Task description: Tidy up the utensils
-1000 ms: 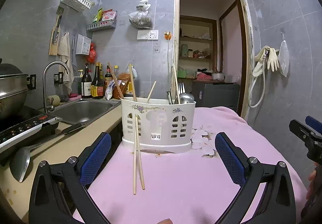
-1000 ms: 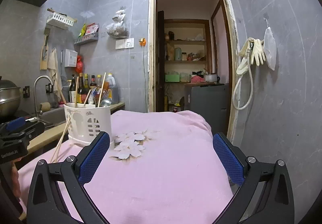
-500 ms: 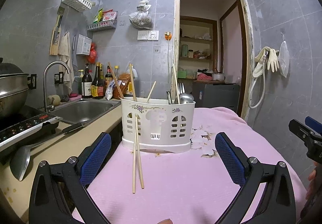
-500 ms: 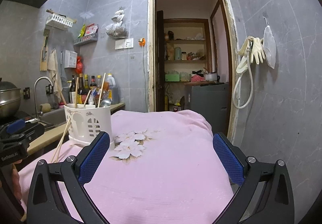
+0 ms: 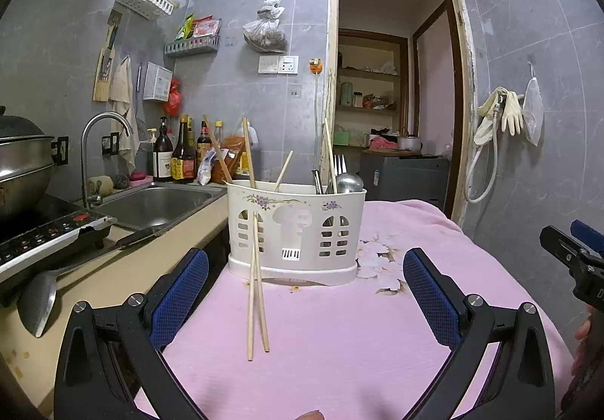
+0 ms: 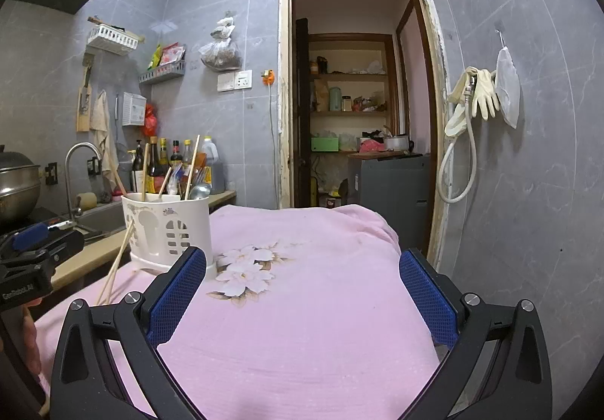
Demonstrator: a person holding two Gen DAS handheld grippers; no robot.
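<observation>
wooden chopsticks (image 5: 256, 291) lean against white caddy (image 5: 296, 231)

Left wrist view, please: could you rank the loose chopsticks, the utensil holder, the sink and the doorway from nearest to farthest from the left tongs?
1. Loose chopsticks, on the pink cloth, between the open left tongs.
2. Utensil holder, straight ahead.
3. Sink, behind and left.
4. Doorway, in the back wall, right.

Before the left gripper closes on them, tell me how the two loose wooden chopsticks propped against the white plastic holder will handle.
The two loose wooden chopsticks look thin, stiff and light. Being slender, they would probably slide or roll apart if pinched unevenly. They only lean on the white plastic utensil holder, so a nudge likely topples them onto the pink cloth.
</observation>
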